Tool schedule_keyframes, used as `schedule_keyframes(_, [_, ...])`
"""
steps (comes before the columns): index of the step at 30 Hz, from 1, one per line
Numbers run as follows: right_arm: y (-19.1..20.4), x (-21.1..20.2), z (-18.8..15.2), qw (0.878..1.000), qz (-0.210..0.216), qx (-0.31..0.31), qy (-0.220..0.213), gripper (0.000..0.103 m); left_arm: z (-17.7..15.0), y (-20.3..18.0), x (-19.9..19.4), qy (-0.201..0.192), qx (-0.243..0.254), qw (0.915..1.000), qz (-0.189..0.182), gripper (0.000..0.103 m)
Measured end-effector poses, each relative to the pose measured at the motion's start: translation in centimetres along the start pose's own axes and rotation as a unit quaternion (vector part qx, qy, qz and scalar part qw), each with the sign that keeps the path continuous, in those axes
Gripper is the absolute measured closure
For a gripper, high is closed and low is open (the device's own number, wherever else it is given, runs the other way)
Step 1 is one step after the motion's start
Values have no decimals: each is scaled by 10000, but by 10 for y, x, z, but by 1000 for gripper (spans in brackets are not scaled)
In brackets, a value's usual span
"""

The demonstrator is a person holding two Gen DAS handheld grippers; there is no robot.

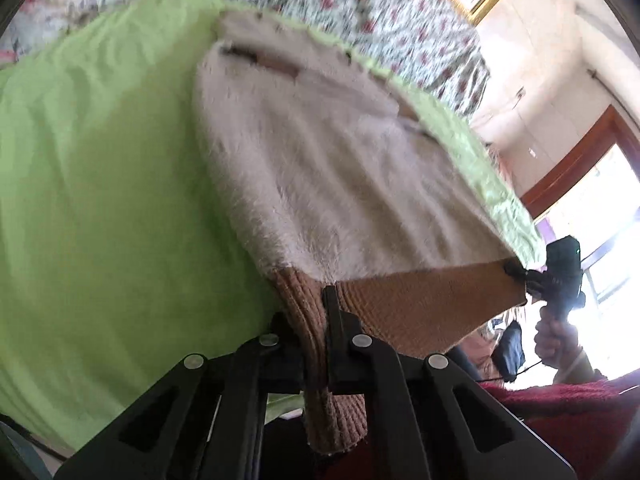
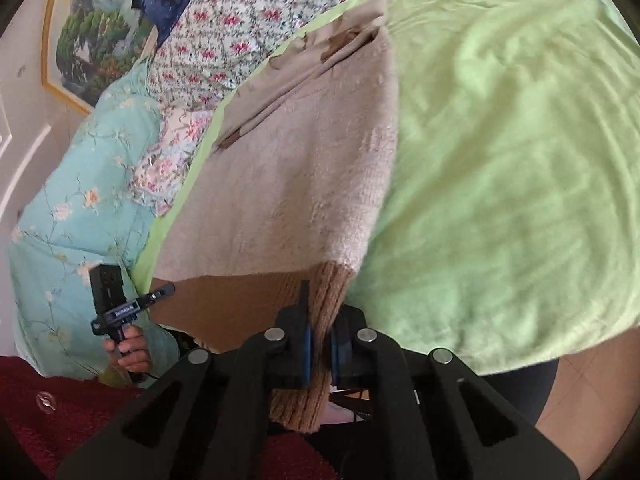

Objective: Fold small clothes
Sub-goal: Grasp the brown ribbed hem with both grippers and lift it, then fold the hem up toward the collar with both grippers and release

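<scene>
1. Item: a small fuzzy cream-beige knitted sweater with a tan ribbed hem (image 1: 320,168) lies spread on the light green blanket (image 1: 100,184) near its edge; only the hem end is lifted.
2. Left gripper (image 1: 316,320): jaws clamped tight on one corner of the ribbed hem (image 1: 304,312).
3. Right gripper (image 2: 318,320): jaws likewise pinched on the opposite hem corner (image 2: 328,296).
4. The hem between both grips appears fairly taut.
5. Recommended: raise both corners together, keep them level and evenly spaced, and carry the hem towards the collar (image 2: 344,36) end.
6. Risk: uneven travel would skew the fold line; slack would bunch the knit.
</scene>
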State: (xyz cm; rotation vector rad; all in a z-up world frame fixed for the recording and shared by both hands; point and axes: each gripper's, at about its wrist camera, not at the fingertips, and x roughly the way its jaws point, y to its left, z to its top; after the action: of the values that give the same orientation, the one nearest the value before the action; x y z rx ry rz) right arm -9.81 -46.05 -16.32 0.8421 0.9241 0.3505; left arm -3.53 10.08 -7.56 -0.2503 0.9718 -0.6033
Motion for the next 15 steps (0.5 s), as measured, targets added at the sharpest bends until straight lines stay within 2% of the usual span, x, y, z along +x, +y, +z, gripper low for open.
schedule_keyframes(6, [28, -26, 17, 9978, 421, -224, -456, 96, 17, -7, -40, -574, -95, 9983, -101, 99])
schedule_keyframes(10, [42, -42, 27, 9947, 725, -242, -688, 96, 32, -12, -56, -822, -144, 9964, -160, 99])
schedule_keyframes(15, [53, -41, 60, 9914, 808, -265, -994, 96, 82, -28, -47, -1081, 74, 9940, -132, 98])
